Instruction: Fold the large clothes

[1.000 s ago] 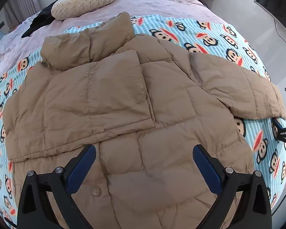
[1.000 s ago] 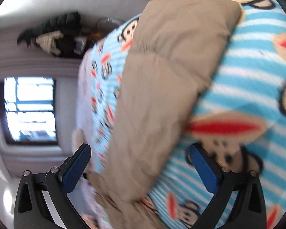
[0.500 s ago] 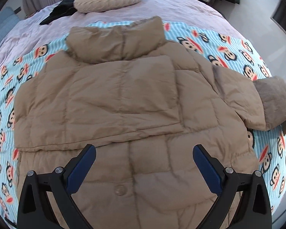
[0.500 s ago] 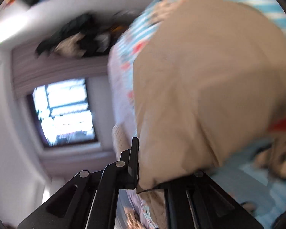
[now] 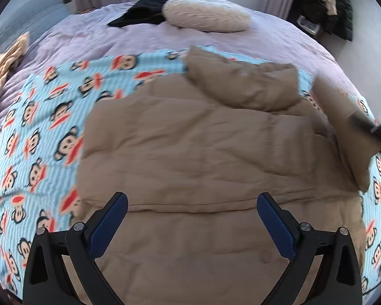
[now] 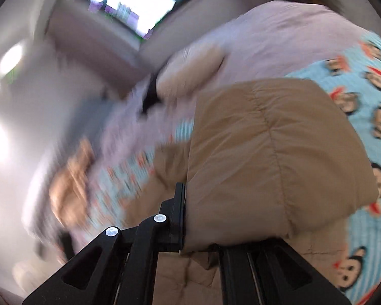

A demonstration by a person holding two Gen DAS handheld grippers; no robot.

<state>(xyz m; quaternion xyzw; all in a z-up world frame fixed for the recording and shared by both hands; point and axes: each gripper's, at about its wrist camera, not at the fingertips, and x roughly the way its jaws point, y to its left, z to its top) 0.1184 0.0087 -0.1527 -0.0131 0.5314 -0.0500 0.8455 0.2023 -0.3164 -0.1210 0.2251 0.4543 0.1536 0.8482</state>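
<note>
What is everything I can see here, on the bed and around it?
Puffer jacket: one, tan, spread on the monkey blanket, one sleeve already folded across its body.
Right sleeve: one, tan, lifted off the bed, its cuff pinched.
Monkey blanket: one, light blue striped with cartoon monkey faces, under the jacket.
Bedspread: one, pale lilac, covering the bed.
Round cushion: one, cream, at the far end of the bed.
Dark garment: one, black, beside the cushion.
Knitted throw: one, beige, at the bed's left edge.
Clothes pile: dark and cream, far right corner.
Window: one, bright, blurred.
Left gripper: black with blue pads, open above the jacket.
Right gripper: black, shut on the sleeve cuff.
</note>
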